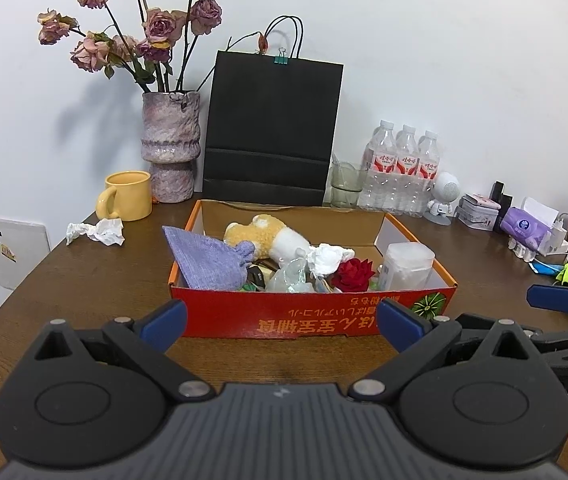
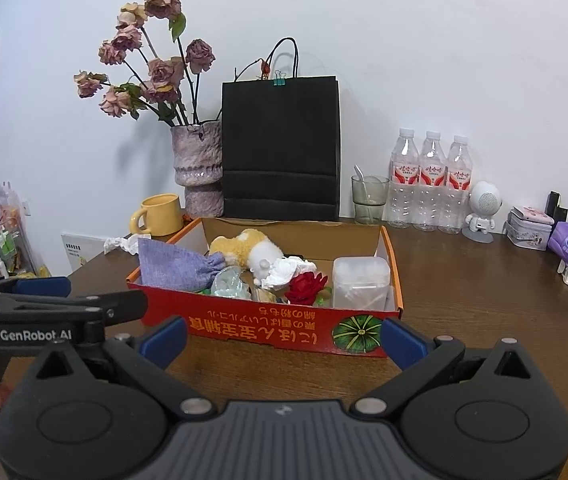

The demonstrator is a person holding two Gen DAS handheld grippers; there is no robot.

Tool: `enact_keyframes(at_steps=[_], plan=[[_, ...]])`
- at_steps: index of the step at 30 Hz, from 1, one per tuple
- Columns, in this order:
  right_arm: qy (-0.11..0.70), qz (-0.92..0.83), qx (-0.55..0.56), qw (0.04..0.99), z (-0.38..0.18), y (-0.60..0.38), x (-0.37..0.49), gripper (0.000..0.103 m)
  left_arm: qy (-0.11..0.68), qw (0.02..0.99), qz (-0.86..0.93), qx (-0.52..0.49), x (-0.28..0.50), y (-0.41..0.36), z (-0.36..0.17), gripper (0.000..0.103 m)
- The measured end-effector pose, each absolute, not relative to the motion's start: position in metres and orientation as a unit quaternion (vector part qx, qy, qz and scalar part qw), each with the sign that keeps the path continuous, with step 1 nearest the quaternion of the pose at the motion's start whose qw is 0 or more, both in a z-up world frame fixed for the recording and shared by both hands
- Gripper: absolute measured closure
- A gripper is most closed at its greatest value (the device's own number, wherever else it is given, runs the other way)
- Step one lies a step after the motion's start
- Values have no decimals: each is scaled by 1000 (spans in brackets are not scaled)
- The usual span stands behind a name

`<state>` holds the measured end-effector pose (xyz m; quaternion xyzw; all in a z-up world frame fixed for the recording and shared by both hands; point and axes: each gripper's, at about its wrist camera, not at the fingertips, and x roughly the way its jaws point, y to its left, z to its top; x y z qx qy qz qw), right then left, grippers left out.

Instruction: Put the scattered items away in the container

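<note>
Left wrist view
Your left gripper (image 1: 280, 322): fingers spread wide, nothing between them, hovering over the table (image 1: 84, 280) just short of the box's near wall.
Red box (image 1: 312, 316): straight ahead of you, open-topped, printed front facing the camera.
Inside it: a purple pouch (image 1: 208, 260) at the left, a plush toy (image 1: 268, 236) behind it, a white tissue wad (image 1: 328, 258), a red rose (image 1: 352, 274), and a clear tub (image 1: 406, 266) at the right.
Still outside: a crumpled tissue (image 1: 96, 232) lies on the table left of the box, near the yellow mug (image 1: 126, 196).
Your right gripper (image 1: 556, 298): one blue pad shows at the right edge; from here you cannot tell its spread.

Right wrist view
Your right gripper (image 2: 284, 338): fingers wide apart, empty, close to the box's (image 2: 268, 328) front wall.
Crumpled tissue (image 2: 122, 244): partly hidden behind the box's left rear corner, beside the mug (image 2: 160, 216).
Backdrop: vase (image 2: 198, 168), black bag (image 2: 280, 148) and water bottles (image 2: 430, 184) along the wall.
</note>
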<state>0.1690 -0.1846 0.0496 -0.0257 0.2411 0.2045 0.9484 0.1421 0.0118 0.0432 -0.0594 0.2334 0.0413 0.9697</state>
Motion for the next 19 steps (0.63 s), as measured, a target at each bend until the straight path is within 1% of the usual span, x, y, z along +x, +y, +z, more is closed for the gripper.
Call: enact_keyframes(at_steps=[19], plan=[[247,204,-21,947,44,-187,173,0,231,970,29,-68,145,13,38,0]])
